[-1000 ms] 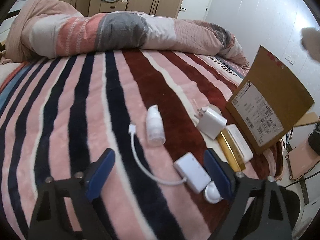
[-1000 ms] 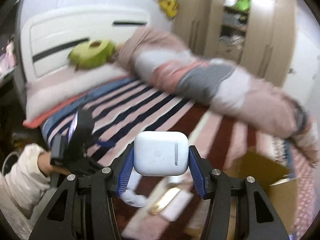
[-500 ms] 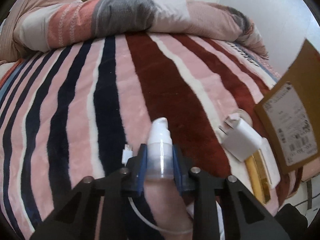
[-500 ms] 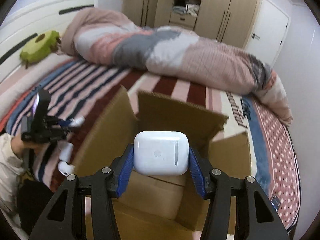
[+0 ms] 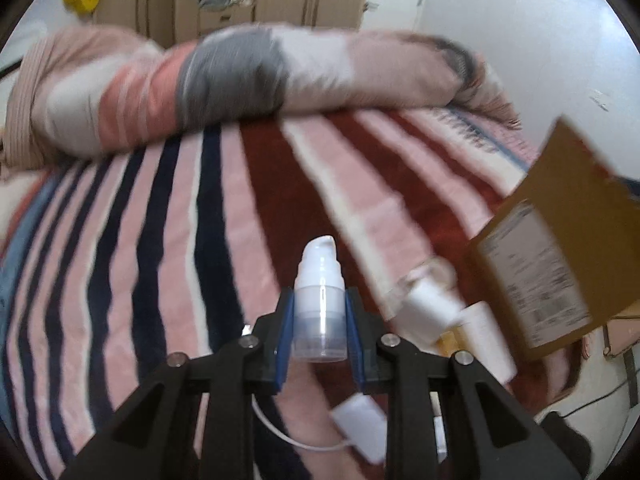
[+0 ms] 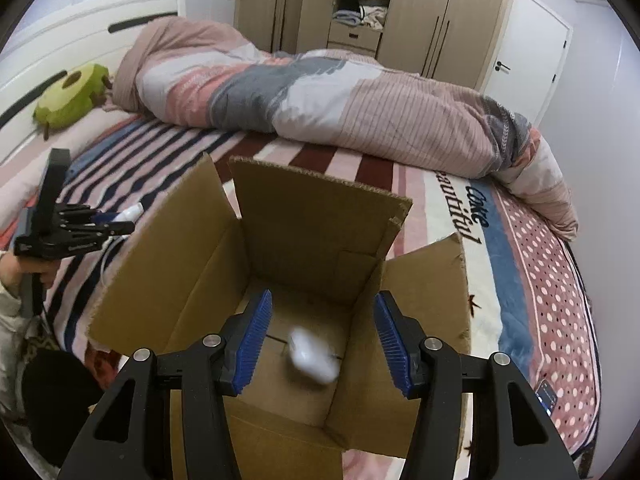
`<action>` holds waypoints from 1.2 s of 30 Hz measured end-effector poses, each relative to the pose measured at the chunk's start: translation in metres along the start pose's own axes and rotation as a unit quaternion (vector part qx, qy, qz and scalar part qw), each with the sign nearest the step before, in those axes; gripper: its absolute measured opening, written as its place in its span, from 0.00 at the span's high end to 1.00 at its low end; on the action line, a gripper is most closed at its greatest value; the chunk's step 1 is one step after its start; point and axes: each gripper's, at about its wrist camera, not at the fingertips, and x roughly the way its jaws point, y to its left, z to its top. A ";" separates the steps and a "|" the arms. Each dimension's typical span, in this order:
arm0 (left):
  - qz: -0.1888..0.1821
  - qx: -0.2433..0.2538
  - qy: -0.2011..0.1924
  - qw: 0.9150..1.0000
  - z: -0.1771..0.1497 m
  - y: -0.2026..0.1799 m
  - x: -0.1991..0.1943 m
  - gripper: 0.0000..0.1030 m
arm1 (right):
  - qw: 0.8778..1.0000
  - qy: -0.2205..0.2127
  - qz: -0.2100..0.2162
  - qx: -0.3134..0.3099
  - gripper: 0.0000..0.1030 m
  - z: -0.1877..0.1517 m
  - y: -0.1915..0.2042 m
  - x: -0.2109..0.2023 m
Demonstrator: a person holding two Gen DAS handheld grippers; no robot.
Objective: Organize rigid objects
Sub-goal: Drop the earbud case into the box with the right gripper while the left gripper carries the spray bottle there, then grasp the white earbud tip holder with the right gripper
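Observation:
My left gripper (image 5: 319,312) is shut on a small clear pump bottle (image 5: 319,312) with a white cap and holds it above the striped blanket. It also shows in the right wrist view (image 6: 120,222) at the left. My right gripper (image 6: 322,340) is open above the open cardboard box (image 6: 200,272). A white earbud case (image 6: 312,354), blurred, is inside the box below the jaws. The box also shows in the left wrist view (image 5: 560,248) at the right.
On the blanket beside the box lie a white charger plug (image 5: 424,312), a white adapter with a cable (image 5: 362,428), a gold bar-shaped item (image 5: 446,342) and a white box (image 5: 486,336). A rolled duvet (image 6: 340,96) lies across the bed. Wardrobes stand behind.
My right gripper has opened and the white earbud case has dropped into the box. My left gripper has lifted the pump bottle off the blanket.

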 end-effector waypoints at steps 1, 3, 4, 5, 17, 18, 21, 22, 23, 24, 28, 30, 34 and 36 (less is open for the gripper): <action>-0.009 0.009 -0.012 1.000 0.007 -0.009 -0.013 0.79 | 1.000 -0.005 0.004 0.001 0.52 -0.001 0.000 -0.002; -0.027 0.035 -0.035 0.998 0.023 -0.032 -0.039 0.79 | 1.000 -0.012 0.015 0.001 0.51 -0.002 -0.001 -0.006; -0.039 0.050 -0.045 0.997 0.031 -0.045 -0.052 0.79 | 1.000 -0.015 0.020 0.001 0.50 -0.003 -0.001 -0.007; -0.059 0.067 -0.056 0.994 0.040 -0.062 -0.066 0.79 | 1.000 -0.018 0.023 0.001 0.49 -0.005 -0.002 -0.008; -0.162 0.168 0.030 0.972 0.092 -0.208 -0.044 0.77 | 0.998 -0.056 0.042 0.009 0.39 -0.024 -0.015 -0.032; -0.158 0.169 0.034 0.972 0.090 -0.210 -0.039 0.67 | 0.997 -0.057 0.042 0.009 0.39 -0.025 -0.015 -0.034; -0.156 0.165 0.019 0.974 0.088 -0.208 -0.045 0.41 | 0.997 -0.059 0.044 0.005 0.38 -0.025 -0.014 -0.037; -0.152 0.163 0.011 0.975 0.088 -0.205 -0.049 0.41 | 0.997 -0.061 0.045 0.004 0.38 -0.025 -0.012 -0.038; -0.149 0.160 0.000 0.976 0.087 -0.199 -0.057 0.41 | 0.997 -0.063 0.049 0.003 0.38 -0.025 -0.011 -0.040; -0.147 0.155 -0.010 0.977 0.087 -0.193 -0.064 0.40 | 0.996 -0.067 0.055 0.002 0.38 -0.024 -0.008 -0.041; -0.095 0.117 -0.053 0.987 0.077 -0.141 -0.096 0.29 | 0.989 -0.099 0.107 -0.010 0.38 -0.012 0.016 -0.051; -0.070 0.101 -0.061 0.991 0.068 -0.117 -0.103 0.29 | 0.982 -0.115 0.147 -0.030 0.37 -0.004 0.038 -0.055; -0.025 0.053 -0.064 0.996 0.036 -0.054 -0.111 0.29 | 0.963 -0.101 0.235 -0.088 0.38 0.008 0.101 -0.044; -0.013 0.041 -0.063 0.997 0.019 -0.033 -0.110 0.29 | 0.953 -0.069 0.272 -0.112 0.38 0.008 0.134 -0.026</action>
